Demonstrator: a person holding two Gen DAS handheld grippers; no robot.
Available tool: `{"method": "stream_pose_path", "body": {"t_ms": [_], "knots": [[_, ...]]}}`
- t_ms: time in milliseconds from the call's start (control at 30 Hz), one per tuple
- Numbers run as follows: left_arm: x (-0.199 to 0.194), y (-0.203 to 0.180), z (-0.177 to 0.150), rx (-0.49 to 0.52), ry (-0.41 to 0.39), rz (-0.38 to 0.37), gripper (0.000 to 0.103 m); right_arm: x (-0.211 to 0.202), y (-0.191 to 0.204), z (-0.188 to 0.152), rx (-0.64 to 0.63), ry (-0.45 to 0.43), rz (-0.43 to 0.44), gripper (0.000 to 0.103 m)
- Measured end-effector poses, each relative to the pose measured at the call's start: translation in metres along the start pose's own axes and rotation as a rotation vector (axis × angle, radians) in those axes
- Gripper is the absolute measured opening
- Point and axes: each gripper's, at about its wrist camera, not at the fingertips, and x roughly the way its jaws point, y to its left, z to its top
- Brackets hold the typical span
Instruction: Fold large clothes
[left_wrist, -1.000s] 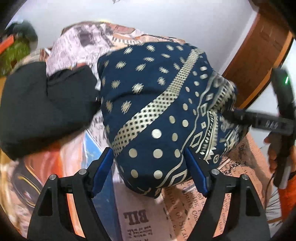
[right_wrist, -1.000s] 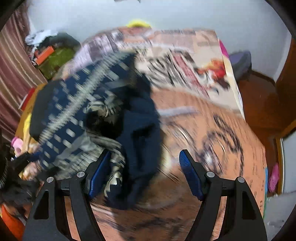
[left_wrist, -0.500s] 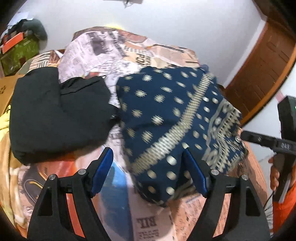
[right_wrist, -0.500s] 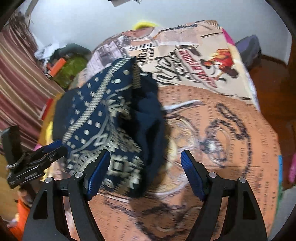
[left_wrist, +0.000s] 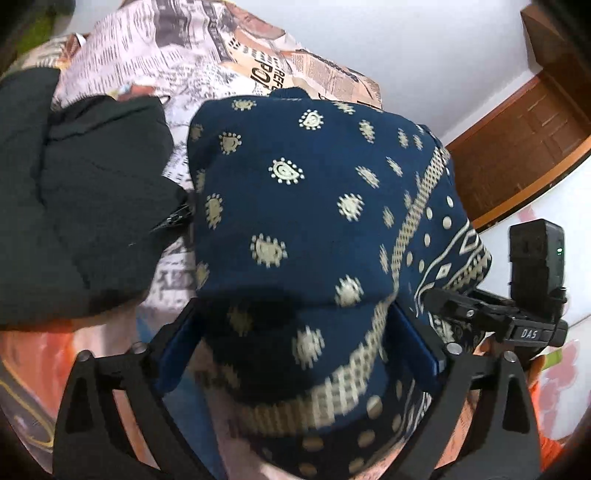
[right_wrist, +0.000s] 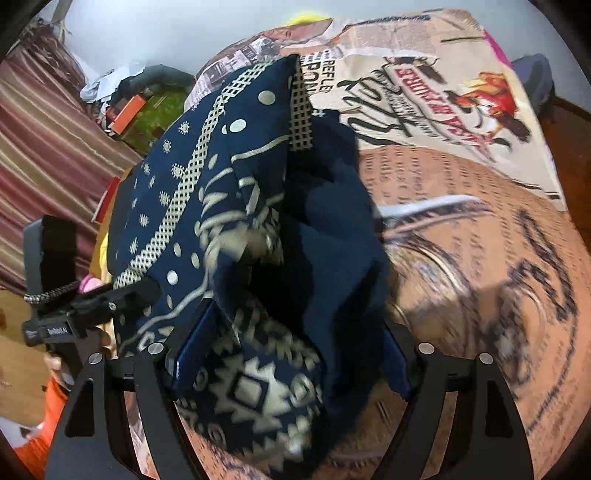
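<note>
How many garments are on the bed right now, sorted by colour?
Navy with cream print: 1, the folded navy garment, lying between both grippers' fingers.
Black: 1, the black garment, lying beside it on the newspaper-print bedsheet.
Total: 2 garments.
</note>
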Motion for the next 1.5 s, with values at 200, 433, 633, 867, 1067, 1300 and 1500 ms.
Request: {"method": "stream_pose_path", "body": {"t_ms": [200, 433, 633, 867, 1067, 1300, 1500], "knots": [[0.016, 0.01, 0.008, -0.058, 0.028, -0.076, 0.1, 0.014, -0.003, 0.011, 0.062, 0.019, 0.077, 0.079], [0.0, -0.003, -0.001, 0.004, -0.001, -0.047, 0.078, 0.007, 0.002, 0.001, 0.095, 0.013, 0.12, 0.051], [-0.028, -0.027, -0.011, 0.082, 0.0, 0.004, 0.064, -0.006, 0.013, -0.008, 0.116, 0.018, 0.168, 0.032], [-0.082, -0.038, -0.017, 0.121, -0.074, 0.029, 0.061, -0.033, 0.055, -0.008, 0.05, -0.022, 0.174, 0.025], [-0.137, -0.028, -0.003, 0.105, -0.171, 0.009, 0.056, -0.051, 0.102, 0.009, -0.036, -0.084, 0.167, 0.025], [-0.194, -0.011, 0.029, 0.148, -0.297, 0.066, 0.054, -0.038, 0.151, 0.043, -0.097, -0.144, 0.174, 0.025], [-0.234, 0.044, 0.064, 0.093, -0.375, 0.069, 0.054, -0.011, 0.201, 0.086, -0.164, -0.182, 0.201, 0.025]]}}
